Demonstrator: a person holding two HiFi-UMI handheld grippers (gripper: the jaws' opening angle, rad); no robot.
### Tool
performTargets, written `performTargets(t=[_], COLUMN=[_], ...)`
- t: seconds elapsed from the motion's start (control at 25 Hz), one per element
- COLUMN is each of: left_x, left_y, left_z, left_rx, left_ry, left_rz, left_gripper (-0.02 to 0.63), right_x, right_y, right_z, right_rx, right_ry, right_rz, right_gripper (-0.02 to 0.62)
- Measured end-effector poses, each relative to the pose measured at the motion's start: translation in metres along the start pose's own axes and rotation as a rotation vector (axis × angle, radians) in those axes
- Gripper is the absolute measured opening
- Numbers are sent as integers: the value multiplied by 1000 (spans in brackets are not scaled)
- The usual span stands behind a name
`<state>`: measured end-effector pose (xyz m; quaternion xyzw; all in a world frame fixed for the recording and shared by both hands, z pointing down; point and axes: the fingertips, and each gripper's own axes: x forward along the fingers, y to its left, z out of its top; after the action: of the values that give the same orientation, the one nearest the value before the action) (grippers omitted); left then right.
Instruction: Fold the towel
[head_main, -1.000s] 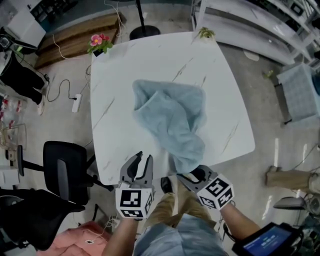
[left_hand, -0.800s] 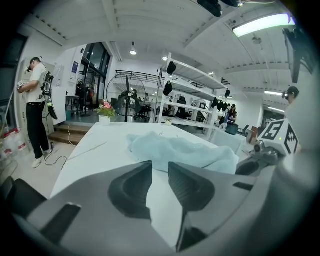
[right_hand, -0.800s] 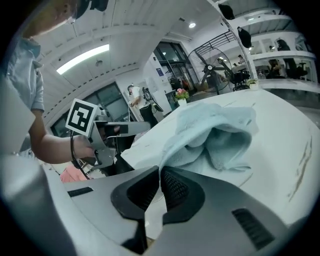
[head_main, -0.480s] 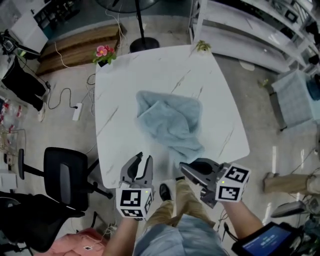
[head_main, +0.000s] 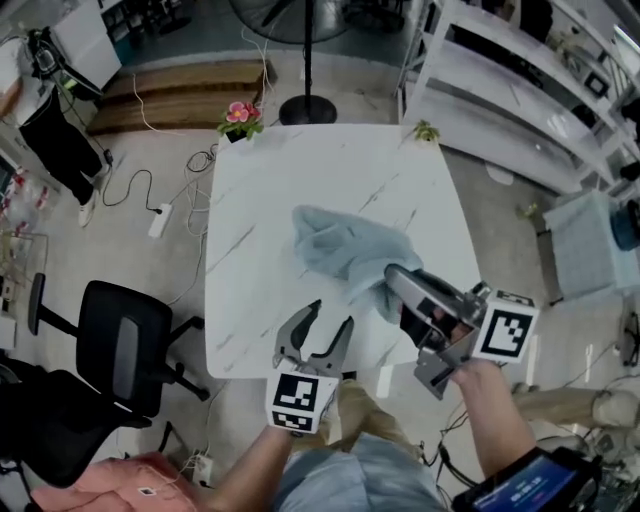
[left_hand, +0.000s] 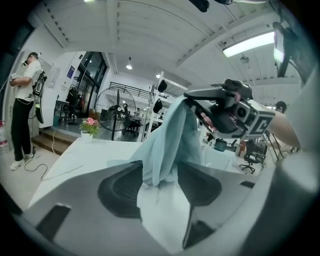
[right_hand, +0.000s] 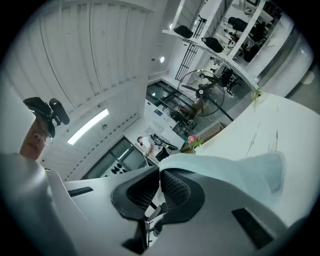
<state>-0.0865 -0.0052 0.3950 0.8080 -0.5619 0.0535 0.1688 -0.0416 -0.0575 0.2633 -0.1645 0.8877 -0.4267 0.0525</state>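
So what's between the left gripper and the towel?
Only bare table, in the head view. The left gripper's jaws have just been opening, nothing between them.

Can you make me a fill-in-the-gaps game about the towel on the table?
1. The right gripper pinches the light ___ towel.
2. The table top is ___ with thin streaks.
3. The potted flowers at its far corner are ___.
4. The office chair beside the table is ___.
Missing words: blue, white, pink, black.
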Motion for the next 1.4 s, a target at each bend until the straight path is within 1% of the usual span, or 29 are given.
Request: performTargets(t=[0.04, 0.12, 0.2, 0.28, 0.36, 0.44, 0.48, 0.52, 0.56, 0.64, 0.68, 0.84, 1.0, 1.04, 1.12, 1.16, 1.2, 1.24, 1.4], left_x=[7, 19, 29, 34, 34, 32, 30, 29, 27, 19, 12, -29, -89, -105, -134, -147, -159, -171, -212], left_y=[-2, -1, 7, 15, 18, 18, 18, 20, 22, 27, 30, 43, 52, 52, 48, 44, 41, 36, 15], left_z=[2, 4, 5, 13, 25, 35, 37, 38, 37, 38, 41, 56, 82, 84, 83, 79, 73, 64, 22], left_rx=[-4, -11, -8, 3, 16, 27, 33, 39, 47, 78, 103, 230, 344, 389, 507, 553, 581, 593, 595], left_ry=[-10, -14, -8, -21, -60, -100, -109, -108, -101, -91, -88, -90, -144, -143, -121, -105, -86, -65, 26], left_rz=[-5, 11, 48, 87, 113, 122, 124, 128, 134, 157, 170, 240, 306, 315, 323, 323, 322, 324, 349], left_gripper=[231, 274, 306, 328, 331, 330, 316, 268, 195, 73, 35, 37, 35, 35, 34, 32, 31, 29, 29], right_x=[4, 10, 12, 11, 8, 6, 5, 4, 2, -3, -5, -17, -27, -30, -35, -38, -40, -43, -59], right_y=[2, 5, 10, 14, 19, 25, 29, 33, 36, 45, 49, 65, 83, 89, 96, 99, 101, 102, 106], right_z=[1, 1, 0, 0, -3, -4, -4, -3, -3, -4, -5, -20, -60, -73, -99, -113, -128, -143, -197], right_rx=[-4, 3, 28, 56, 87, 101, 105, 109, 114, 123, 125, 143, 189, 201, 230, 247, 266, 286, 357], right_ry=[8, 24, 37, 47, 57, 57, 55, 52, 49, 44, 41, 39, 55, 63, 83, 97, 113, 131, 188], right_rz=[0, 8, 23, 41, 61, 84, 97, 108, 119, 139, 148, 187, 257, 274, 303, 314, 324, 333, 341], right_gripper=[25, 25, 25, 25, 25, 25, 25, 25, 25, 25, 25, 25, 25, 25, 25, 25, 25, 25, 25])
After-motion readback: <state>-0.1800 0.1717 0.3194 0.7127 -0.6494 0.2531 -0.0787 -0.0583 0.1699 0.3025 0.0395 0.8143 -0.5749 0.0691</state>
